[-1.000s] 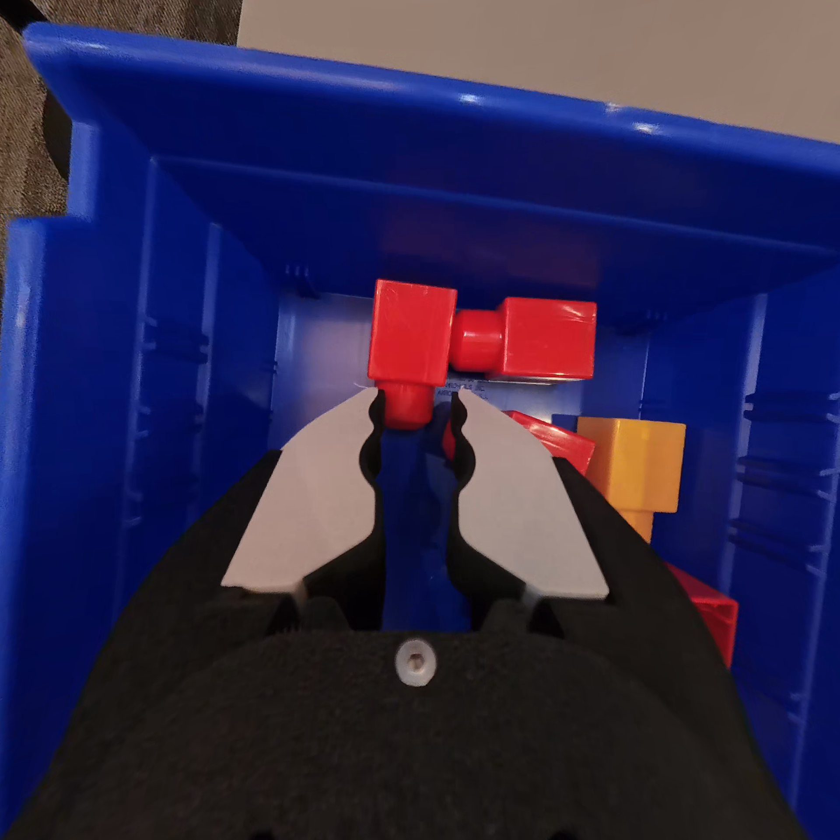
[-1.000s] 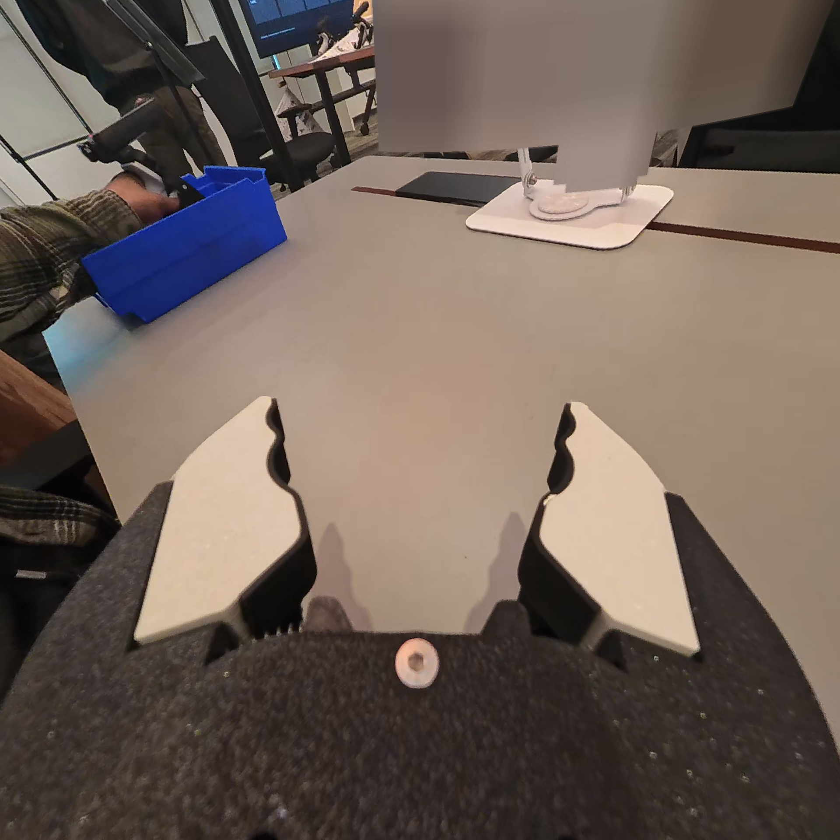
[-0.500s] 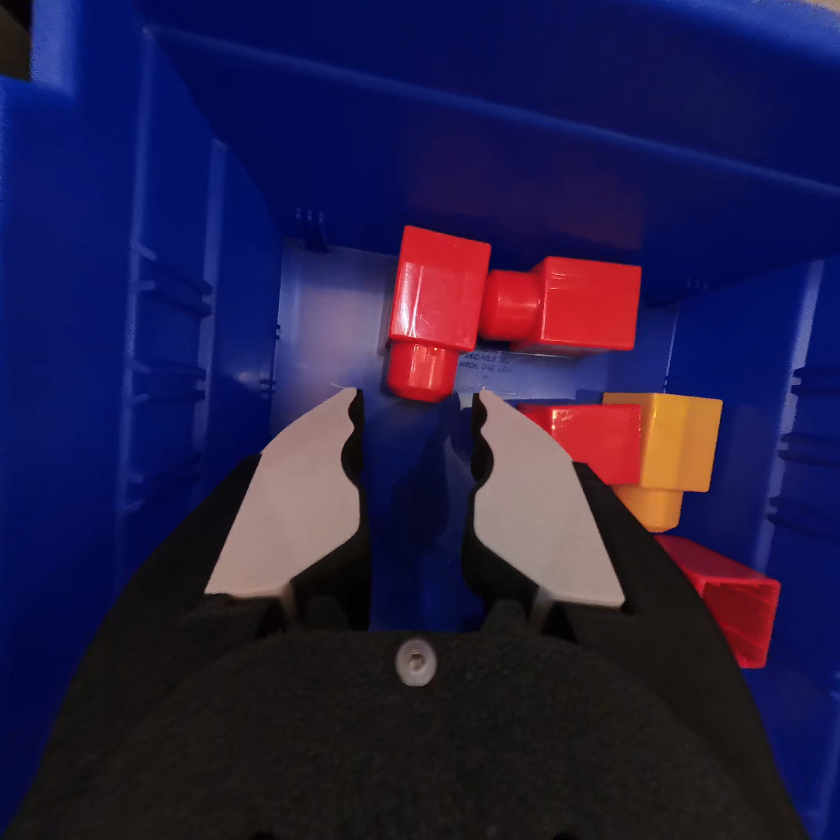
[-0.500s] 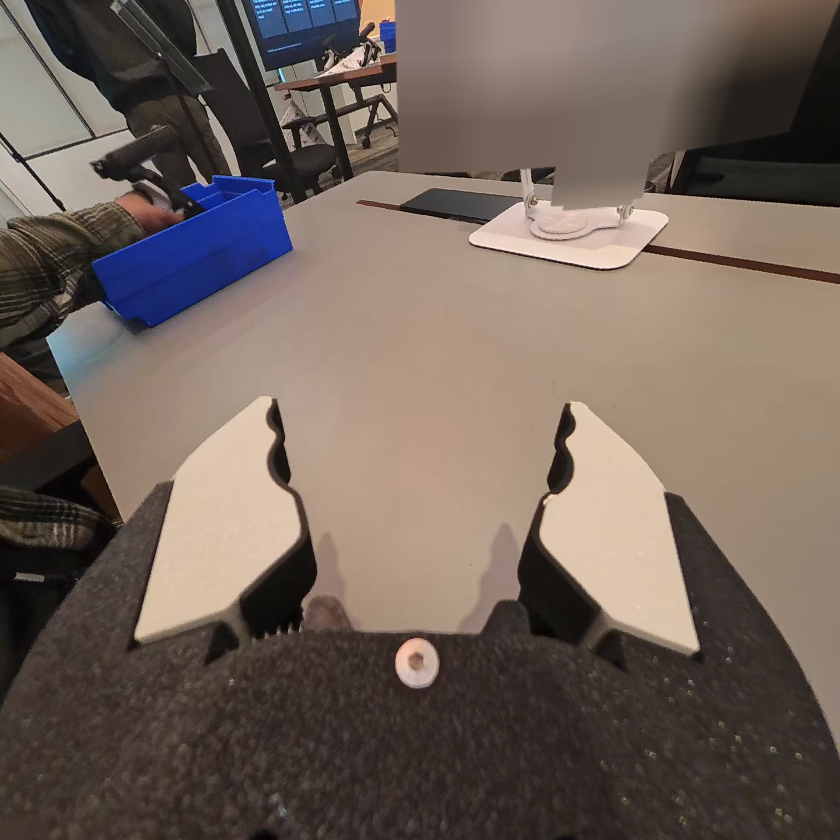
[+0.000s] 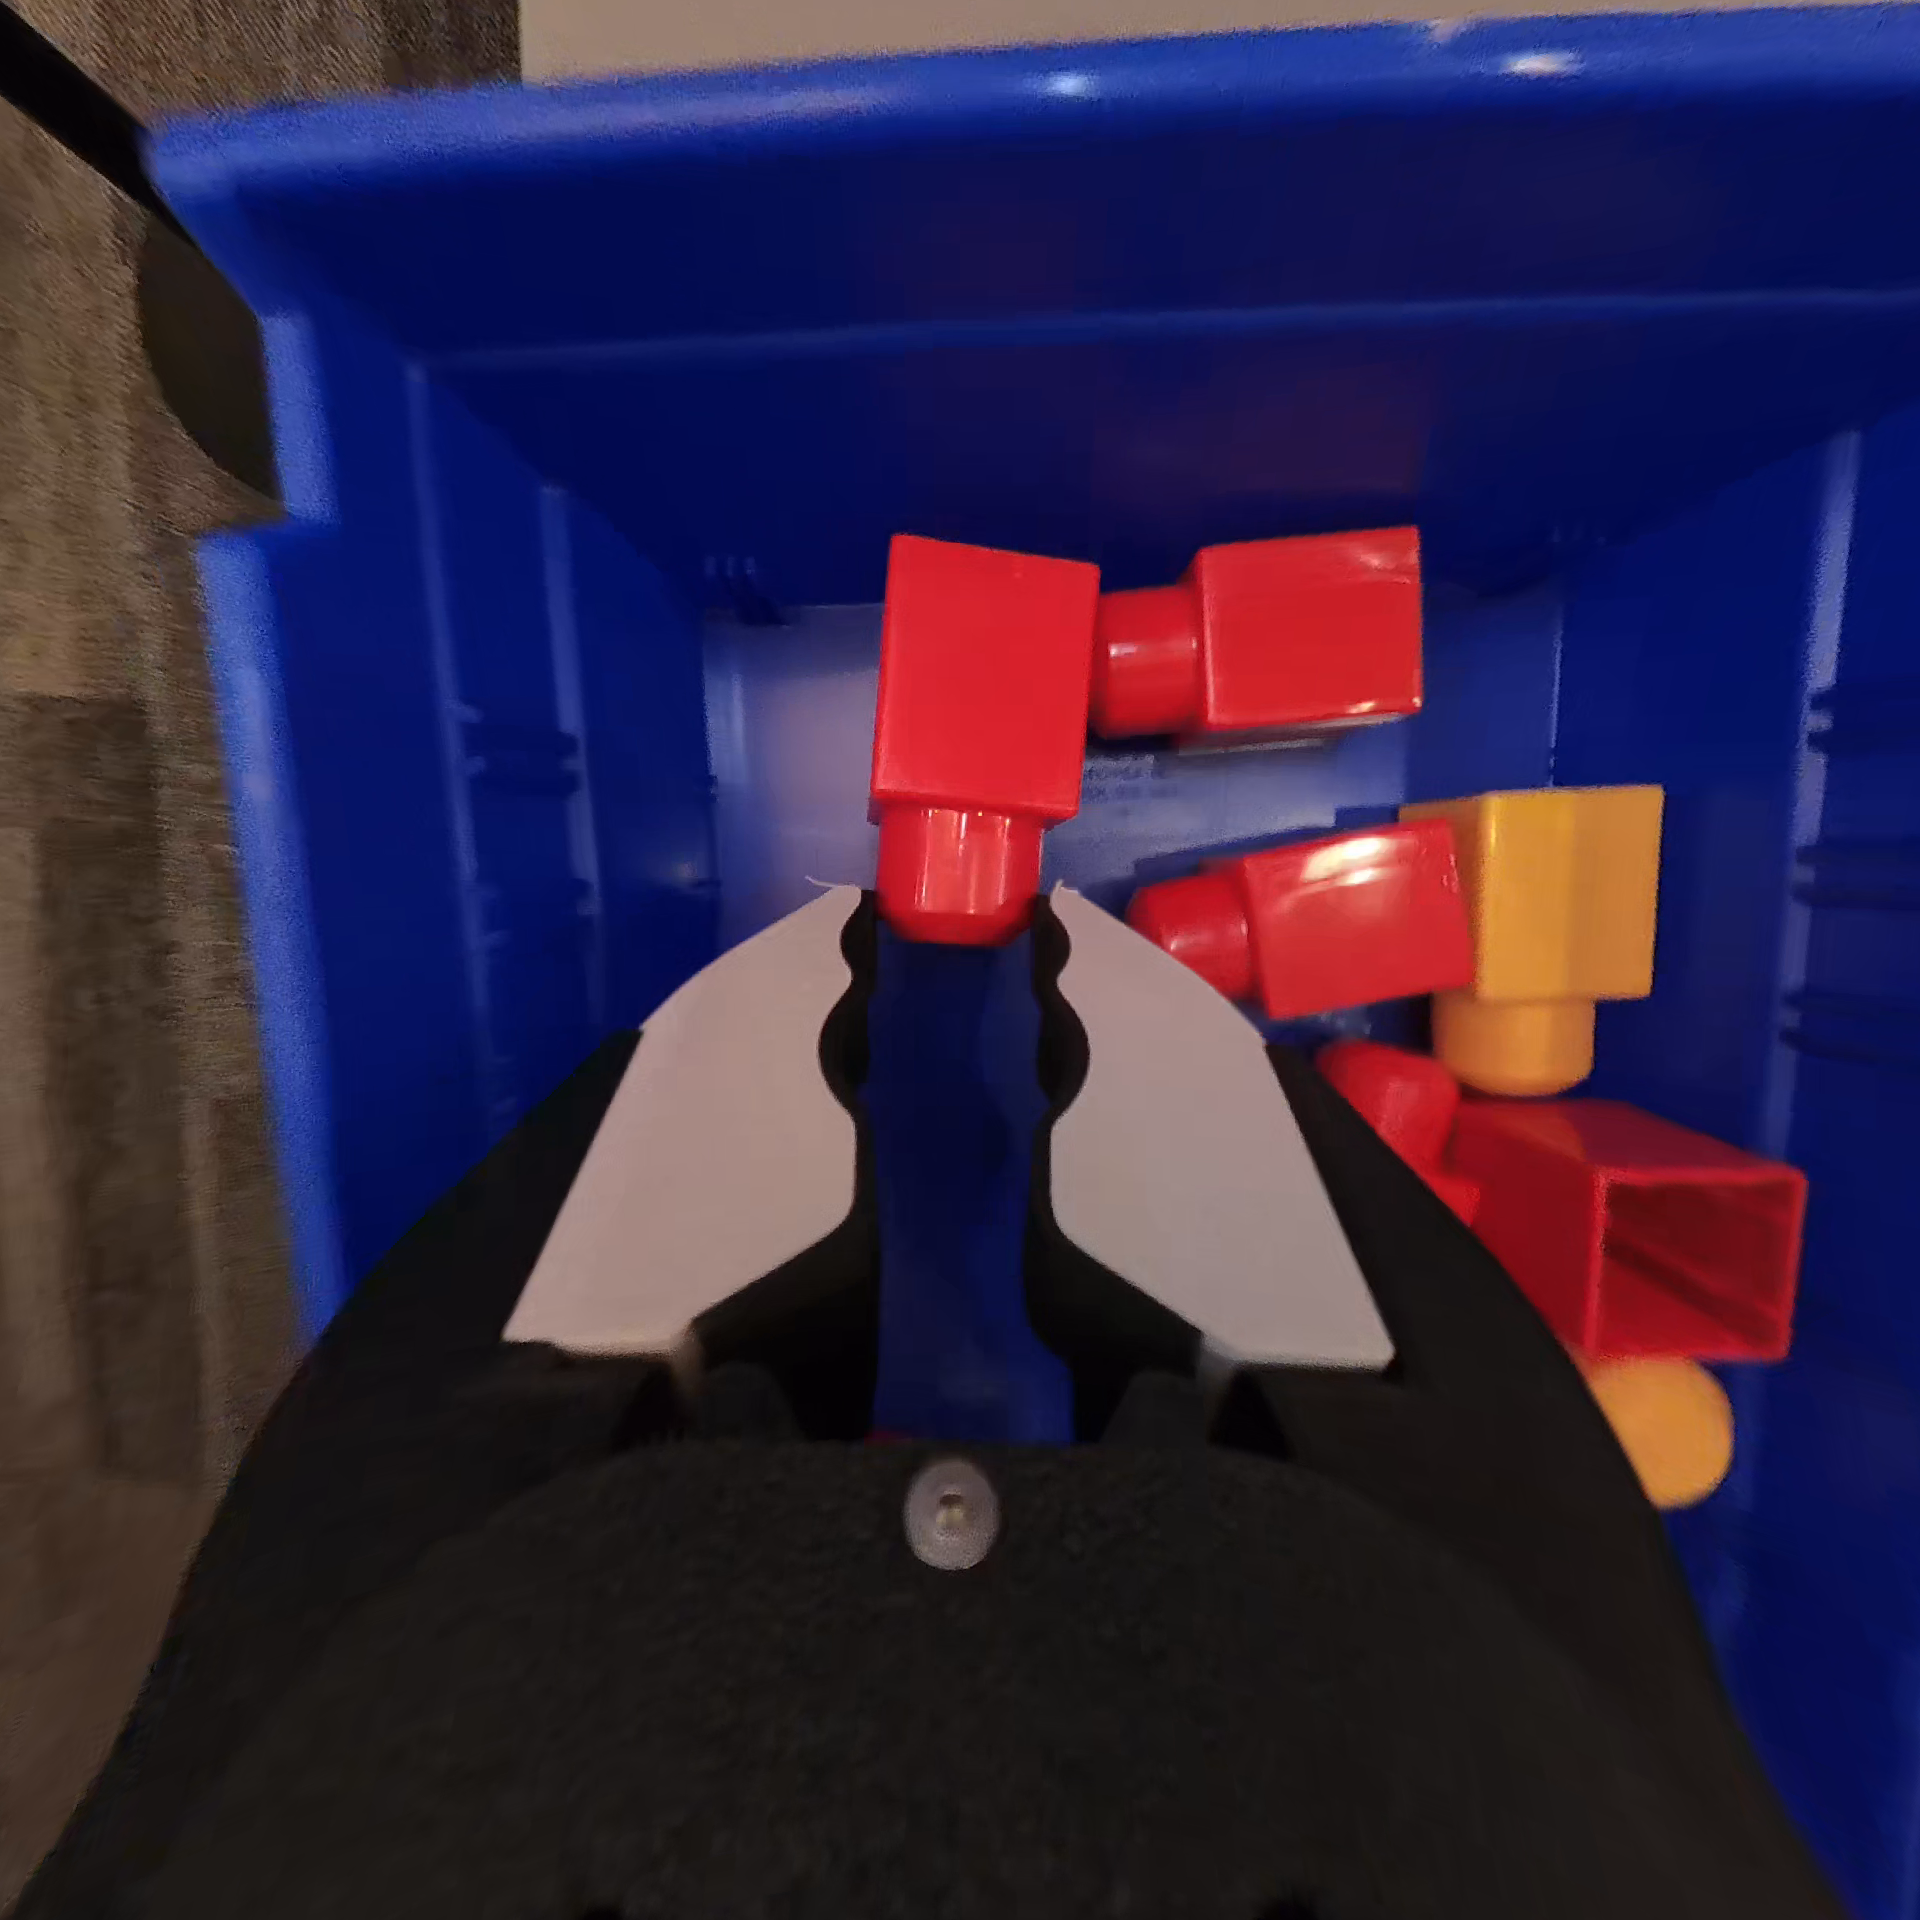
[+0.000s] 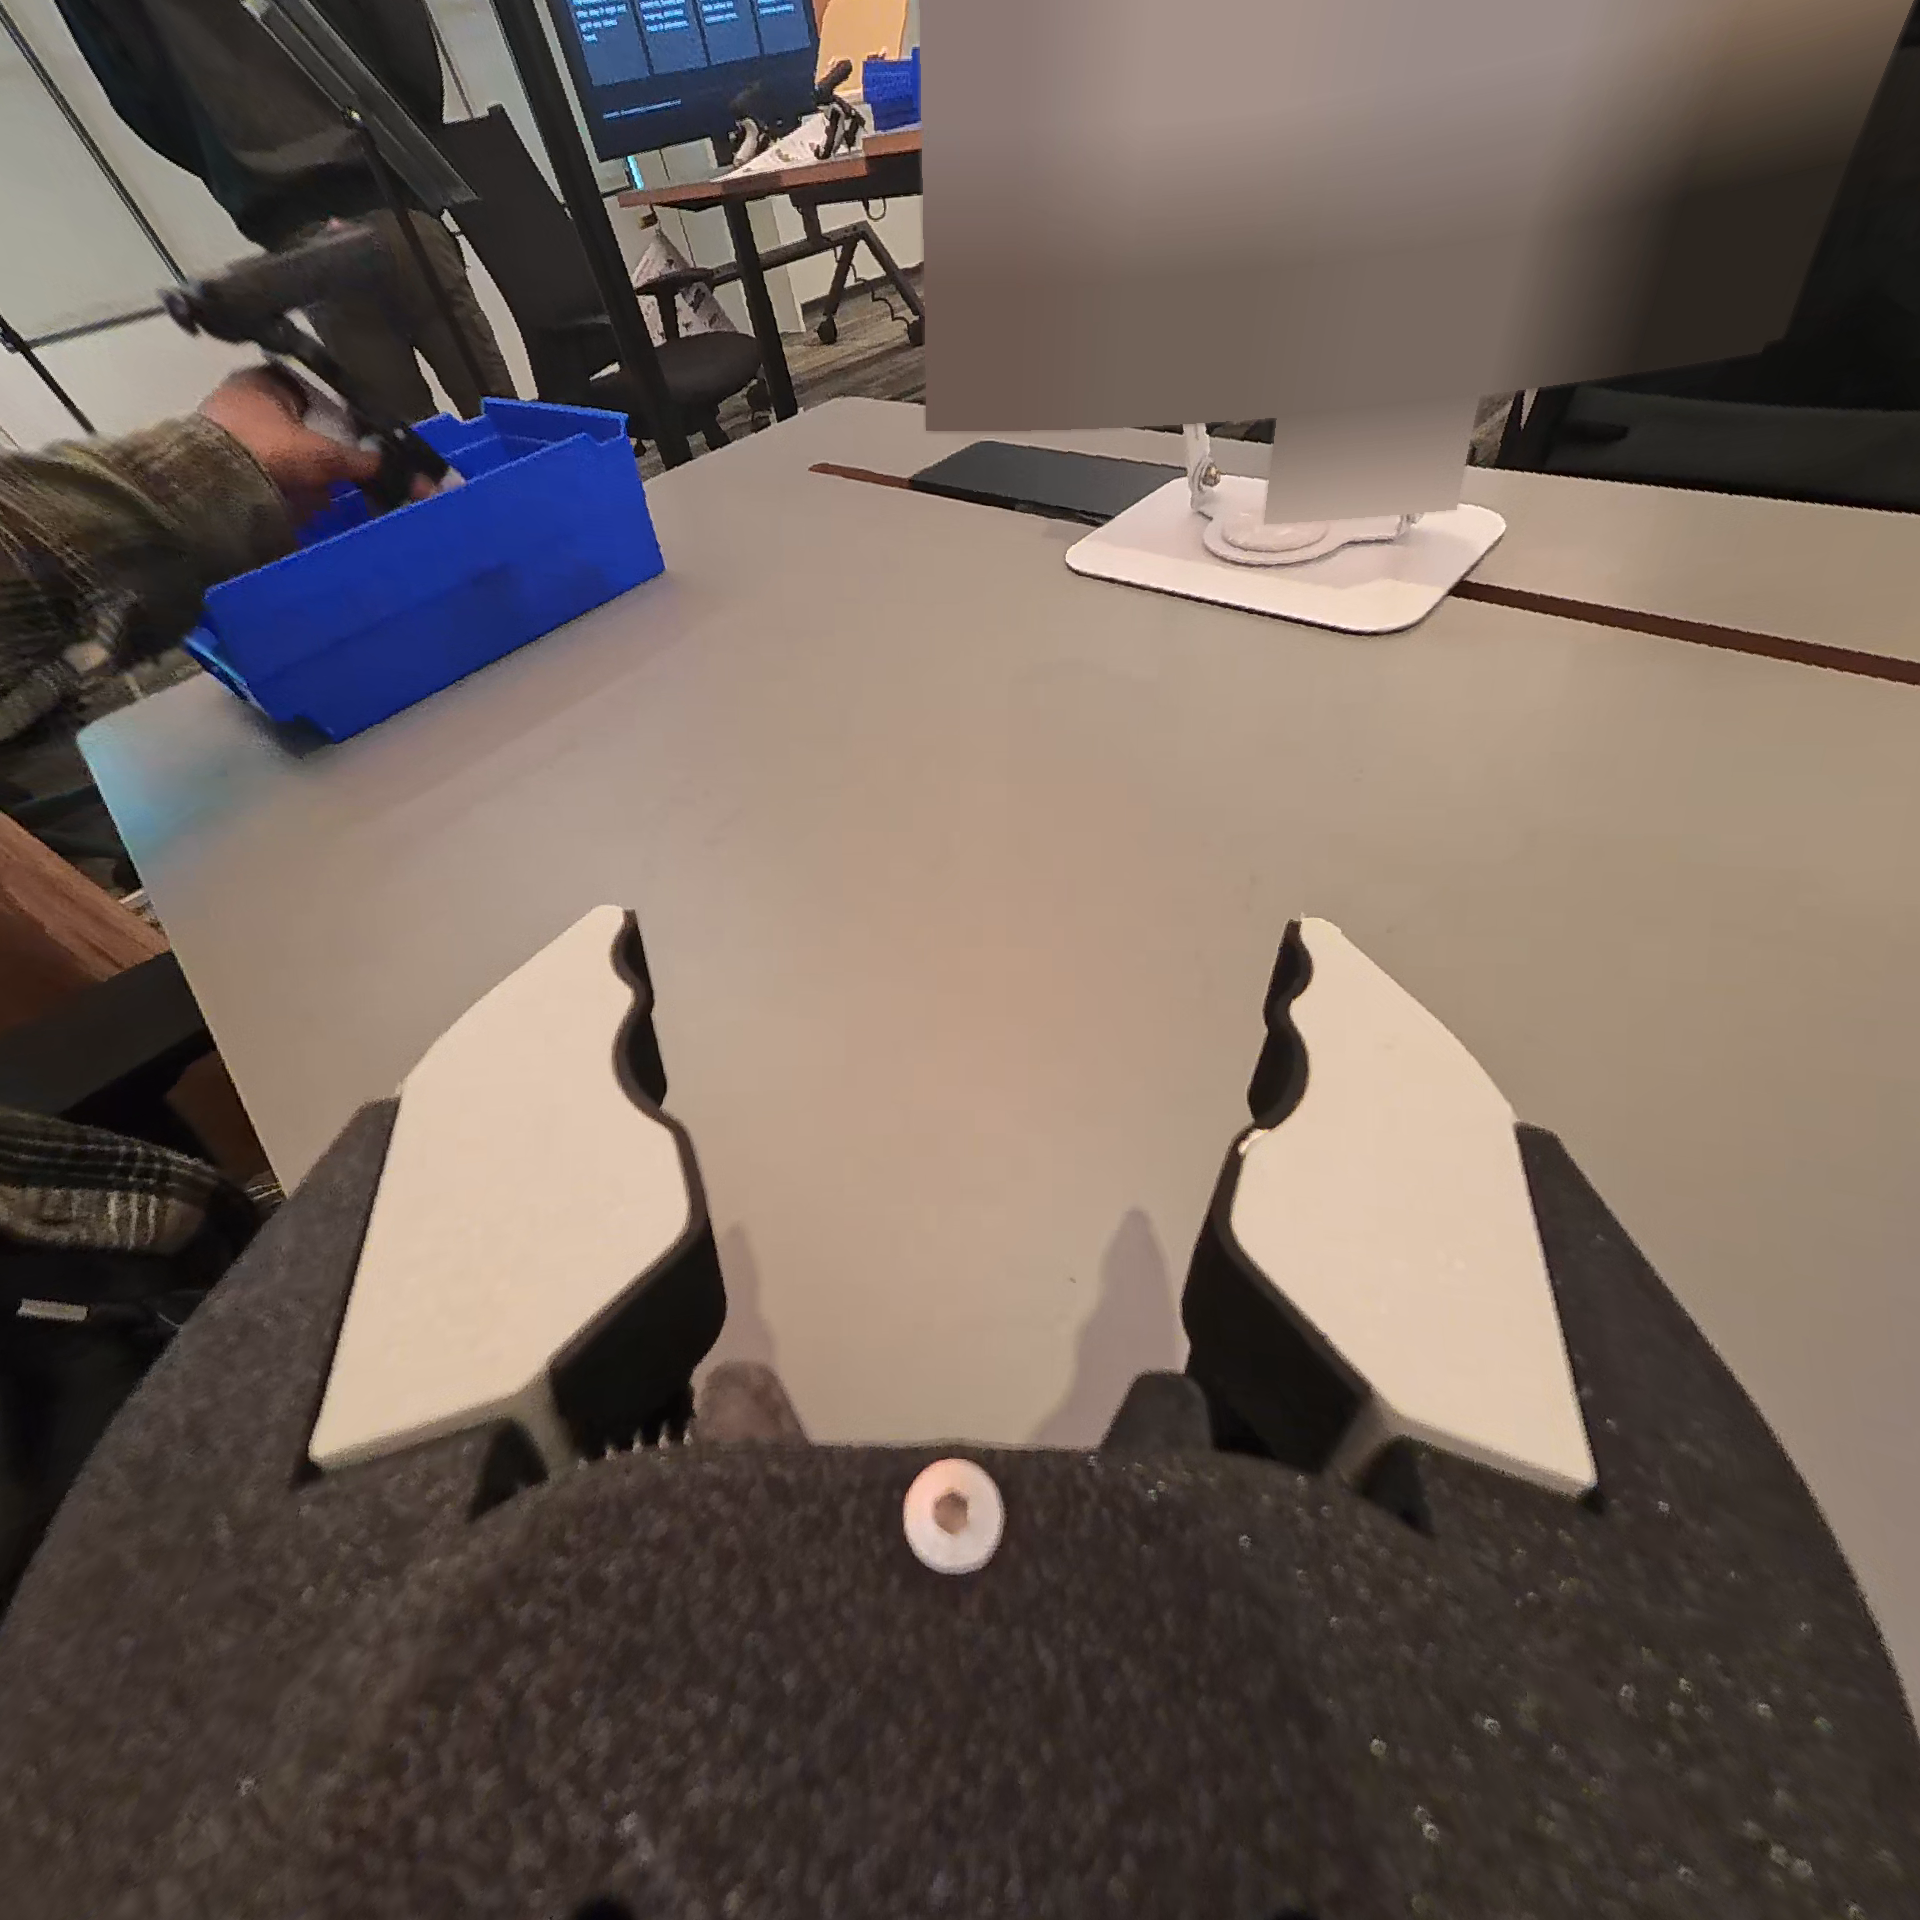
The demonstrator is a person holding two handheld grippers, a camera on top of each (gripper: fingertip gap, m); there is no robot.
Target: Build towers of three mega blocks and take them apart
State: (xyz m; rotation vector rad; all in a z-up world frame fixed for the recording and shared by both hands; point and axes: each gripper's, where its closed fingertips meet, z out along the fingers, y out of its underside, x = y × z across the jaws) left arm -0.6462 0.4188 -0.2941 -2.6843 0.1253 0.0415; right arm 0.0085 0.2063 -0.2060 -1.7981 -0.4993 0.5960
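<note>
1. Inside the blue bin (image 5: 582, 935), the left gripper (image 5: 956, 909) has its fingertips pinched on the round stud of a red mega block (image 5: 982, 681), which points toward the camera.
2. At 2 o'clock from that block lies a second red block (image 5: 1304, 623), its stud touching the gripped block's side; at 4 o'clock sit another red block (image 5: 1351, 920) and an orange block (image 5: 1558, 894).
3. Hollow hard plastic suggests a light, stiff, glossy and somewhat slippery piece; the stud is a narrow hold, so the block may swivel. Its flat side walls look the surer grip.
4. Over the bare grey table (image 6: 1039, 779), the right gripper (image 6: 961, 935) is spread wide and empty.
</note>
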